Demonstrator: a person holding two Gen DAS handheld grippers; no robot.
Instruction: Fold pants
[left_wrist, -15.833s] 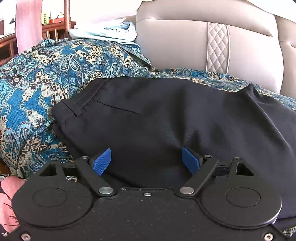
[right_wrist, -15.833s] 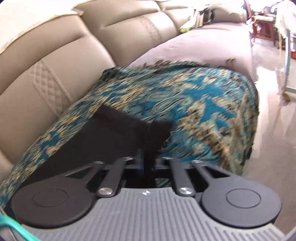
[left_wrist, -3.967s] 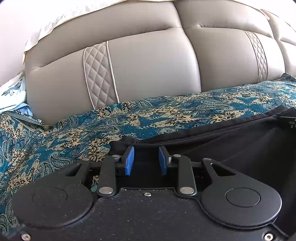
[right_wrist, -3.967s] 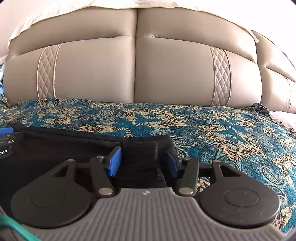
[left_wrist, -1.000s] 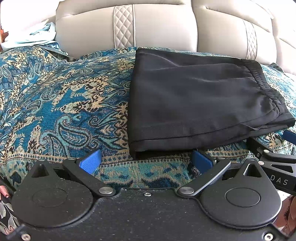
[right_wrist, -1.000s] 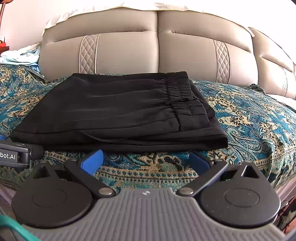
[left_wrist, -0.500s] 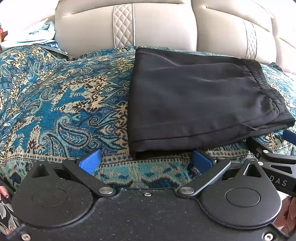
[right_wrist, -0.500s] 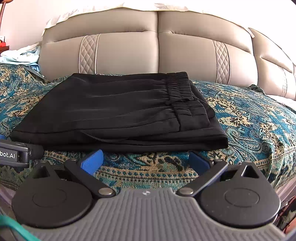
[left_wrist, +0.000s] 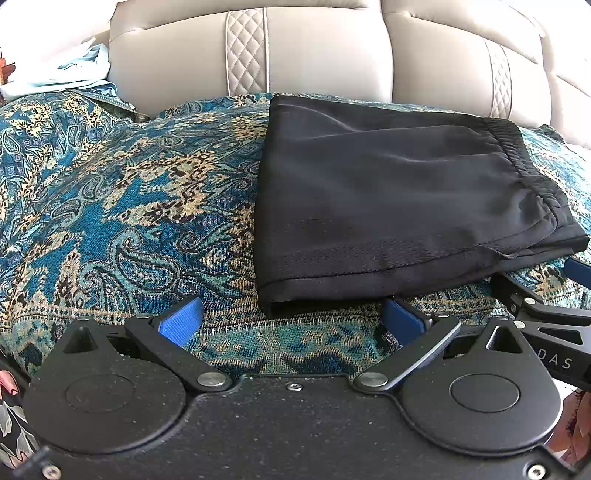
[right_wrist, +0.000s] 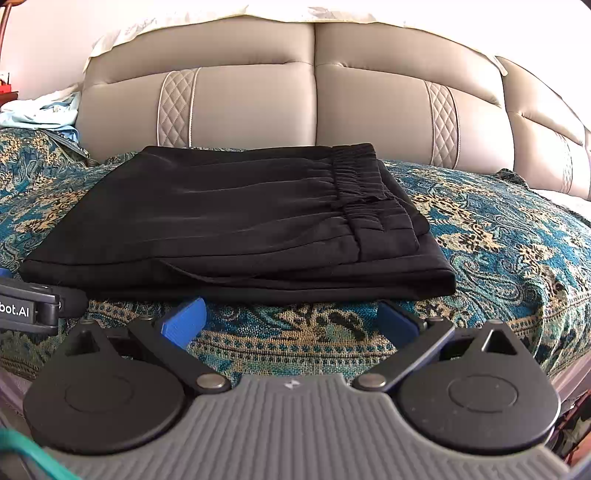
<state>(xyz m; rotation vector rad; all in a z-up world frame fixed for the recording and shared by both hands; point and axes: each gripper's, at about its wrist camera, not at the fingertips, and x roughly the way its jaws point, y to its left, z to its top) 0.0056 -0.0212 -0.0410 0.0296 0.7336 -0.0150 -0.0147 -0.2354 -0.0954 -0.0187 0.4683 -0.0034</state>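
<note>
The black pants (left_wrist: 399, 199) lie folded in a flat rectangle on the blue paisley cover (left_wrist: 129, 206), elastic waistband on top at the right. They also show in the right wrist view (right_wrist: 236, 221). My left gripper (left_wrist: 291, 317) is open and empty, just short of the fold's near left corner. My right gripper (right_wrist: 291, 317) is open and empty, just short of the near edge. Each gripper's body shows at the edge of the other's view: the right one (left_wrist: 546, 332), the left one (right_wrist: 29, 306).
A beige padded sofa back (right_wrist: 314, 107) rises behind the pants. Light blue cloth (left_wrist: 74, 70) is heaped at the far left. The cover (right_wrist: 517, 258) drops off at the near edge and to the right.
Over the last second nothing has visibly moved; both grippers stay open in front of the folded pants. Seconds earlier both were closing on the pants' edge near the sofa back.
</note>
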